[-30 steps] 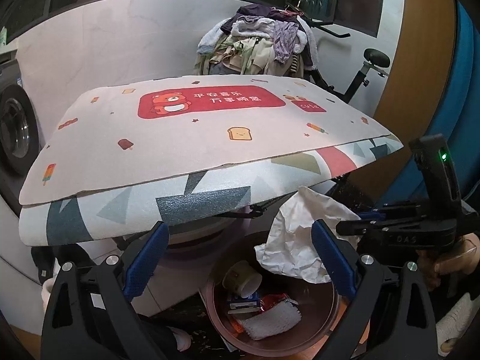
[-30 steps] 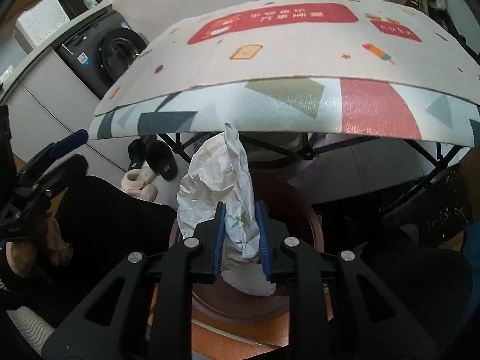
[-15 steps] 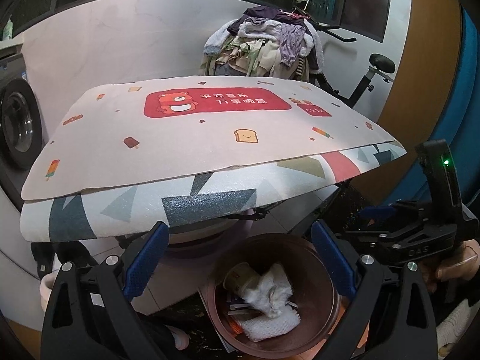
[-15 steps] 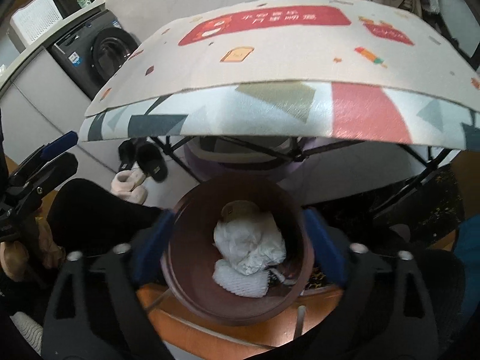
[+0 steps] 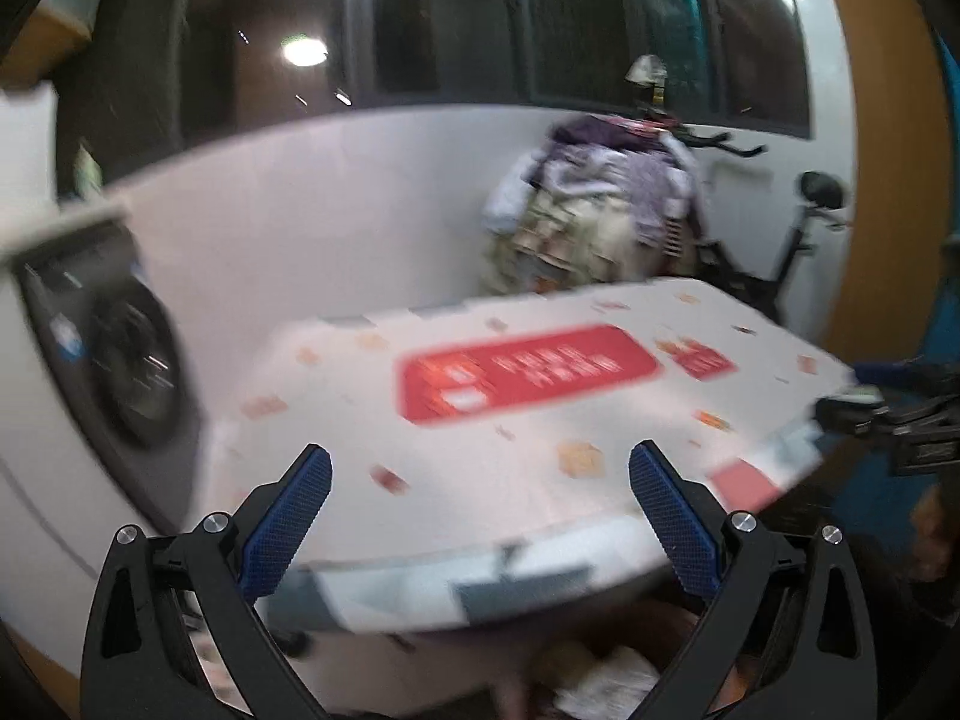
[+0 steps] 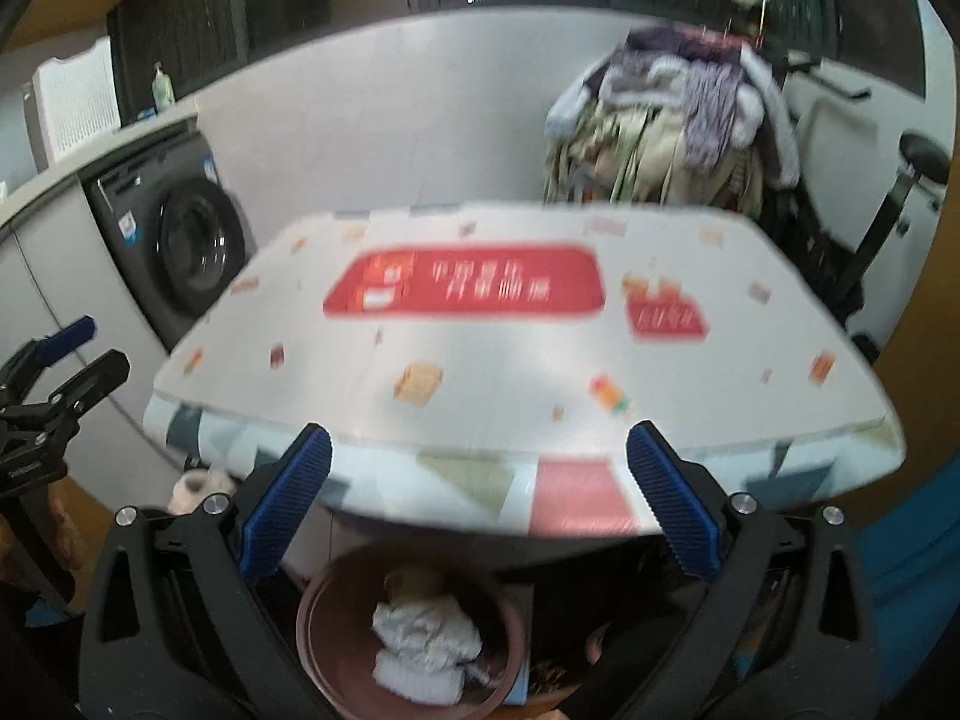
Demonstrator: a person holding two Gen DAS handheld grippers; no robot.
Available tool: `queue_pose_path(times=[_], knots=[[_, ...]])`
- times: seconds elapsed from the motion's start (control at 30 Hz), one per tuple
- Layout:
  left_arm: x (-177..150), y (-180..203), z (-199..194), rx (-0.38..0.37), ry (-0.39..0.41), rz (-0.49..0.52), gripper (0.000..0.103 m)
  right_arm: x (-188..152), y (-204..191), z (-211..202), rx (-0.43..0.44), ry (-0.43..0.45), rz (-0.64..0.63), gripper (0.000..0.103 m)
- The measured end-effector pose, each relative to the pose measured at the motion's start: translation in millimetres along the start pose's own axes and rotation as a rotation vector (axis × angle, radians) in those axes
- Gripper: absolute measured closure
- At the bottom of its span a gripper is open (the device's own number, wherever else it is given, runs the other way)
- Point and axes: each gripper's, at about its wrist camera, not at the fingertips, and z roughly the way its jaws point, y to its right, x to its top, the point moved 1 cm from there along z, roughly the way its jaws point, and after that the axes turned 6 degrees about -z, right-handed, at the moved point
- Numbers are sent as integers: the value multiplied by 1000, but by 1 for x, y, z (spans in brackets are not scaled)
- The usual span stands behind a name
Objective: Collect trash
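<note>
Now your right gripper (image 6: 478, 501) has its jaws spread wide with nothing between them; they have just been opening, and the crumpled white paper (image 6: 427, 630) they clamped a second ago lies in the brown bin (image 6: 336, 648) below the near edge of the table (image 6: 510, 354). Your left gripper (image 5: 480, 519) is also wide apart and empty. Both views have swung up since then, so the table top fills them. Farther off, the red banner (image 6: 468, 282) on the mat carries white characters, too blurred to read. Beyond, left, stands the washing machine (image 6: 180, 240); far right, a heap of clothes (image 6: 672, 120).
</note>
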Motion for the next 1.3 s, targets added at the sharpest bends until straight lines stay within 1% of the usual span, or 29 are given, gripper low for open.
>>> queue_pose_path(times=[0.07, 0.1, 0.13, 0.23, 0.37, 0.5, 0.8, 1.03, 1.3], knots=[[15, 4, -14, -18, 41, 30, 6, 15, 1, -15, -19, 44, -17, 6], [22, 4, -22, -28, 63, 27, 6, 21, 1, -21, -23, 61, -27, 6], [28, 4, -29, -22, 74, 21, 6, 28, 1, -29, -29, 82, -40, 6], [41, 5, -44, 26, 88, 32, 6, 40, 0, -45, -28, 121, -58, 6], [51, 5, -60, -10, 106, 23, 6, 51, 0, -60, -17, 154, -66, 6], [57, 5, -68, -9, 110, -4, 6, 57, -5, -72, -25, 178, -91, 6], [61, 2, -70, -27, 84, -36, 6, 60, -15, -84, -34, 197, -109, 6], [57, 9, -67, -26, 70, -11, 6, 60, -19, -84, -36, 195, -118, 6], [55, 9, -65, -29, 65, -9, 6, 57, -21, -80, -47, 187, -107, 6]])
